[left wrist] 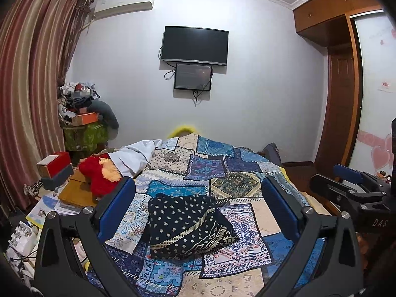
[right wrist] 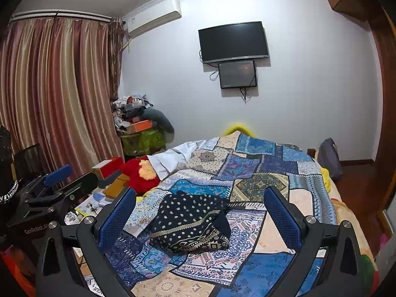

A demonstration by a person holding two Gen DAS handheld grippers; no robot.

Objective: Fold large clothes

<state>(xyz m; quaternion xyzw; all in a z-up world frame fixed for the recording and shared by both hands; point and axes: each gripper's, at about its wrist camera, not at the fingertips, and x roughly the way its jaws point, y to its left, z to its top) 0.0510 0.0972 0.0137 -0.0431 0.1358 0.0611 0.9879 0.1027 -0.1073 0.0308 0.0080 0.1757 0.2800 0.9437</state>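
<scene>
A dark navy garment with white dots and a patterned border lies folded into a compact bundle on the patchwork bedspread. It also shows in the right wrist view. My left gripper is open and empty, held above the bundle, which sits between its blue pads. My right gripper is open and empty too, with the bundle between its pads. Each gripper shows at the edge of the other's view: the right gripper and the left gripper.
A red plush toy and a white cloth lie at the bed's left side. Boxes and clutter sit on a side table at left. Curtains, a wall TV, a wardrobe and a clothes pile surround the bed.
</scene>
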